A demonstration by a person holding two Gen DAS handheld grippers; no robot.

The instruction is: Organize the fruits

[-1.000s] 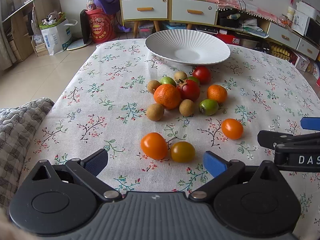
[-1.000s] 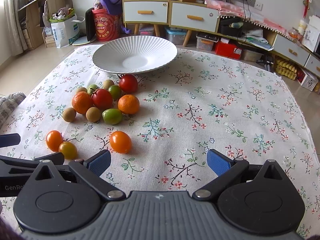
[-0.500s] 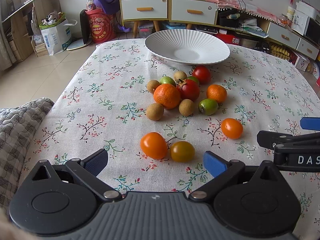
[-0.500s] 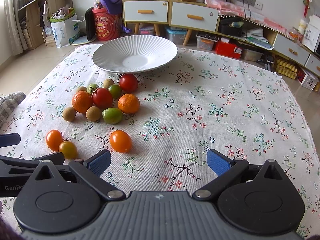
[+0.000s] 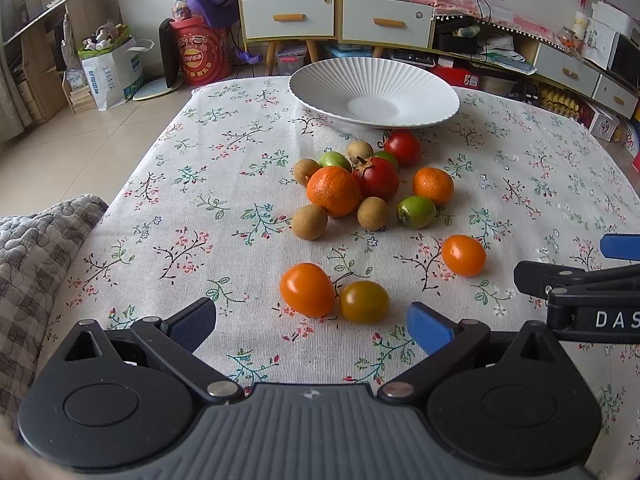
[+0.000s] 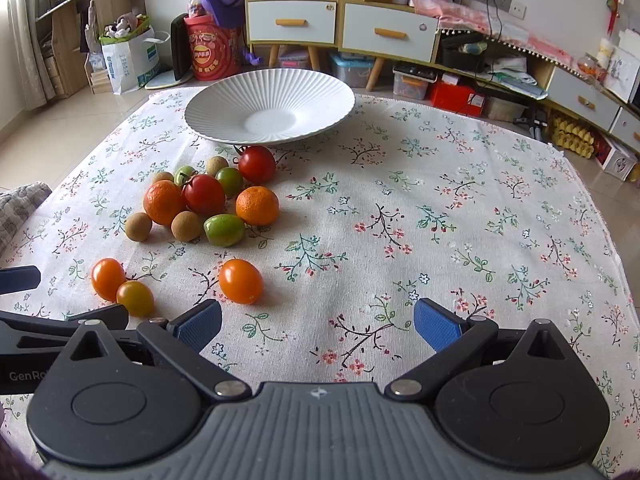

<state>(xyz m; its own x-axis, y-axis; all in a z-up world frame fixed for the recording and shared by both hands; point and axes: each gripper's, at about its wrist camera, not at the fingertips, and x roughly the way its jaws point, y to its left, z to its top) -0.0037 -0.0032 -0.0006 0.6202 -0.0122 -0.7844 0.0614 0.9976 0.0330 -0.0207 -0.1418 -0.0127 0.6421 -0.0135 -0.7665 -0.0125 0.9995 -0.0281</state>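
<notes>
Both my tongs are spread wide and empty. Just ahead of the left gripper point(image 5: 311, 322) sit an orange cherry tomato point(image 5: 306, 289) and a yellowish one point(image 5: 364, 301), touching. The right gripper point(image 6: 318, 326) has another orange tomato point(image 6: 240, 281) ahead, to its left. The white ribbed plate point(image 5: 320, 84) lies well beyond, bare. I'd take the orange one squarely, closing softly so its neighbour doesn't roll.

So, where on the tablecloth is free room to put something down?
The whole stretch right of the fruit cluster is bare tablecloth. The white plate holds nothing. Left of the cluster the cloth is free too. It is crowded between the plate and the three near tomatoes.
</notes>
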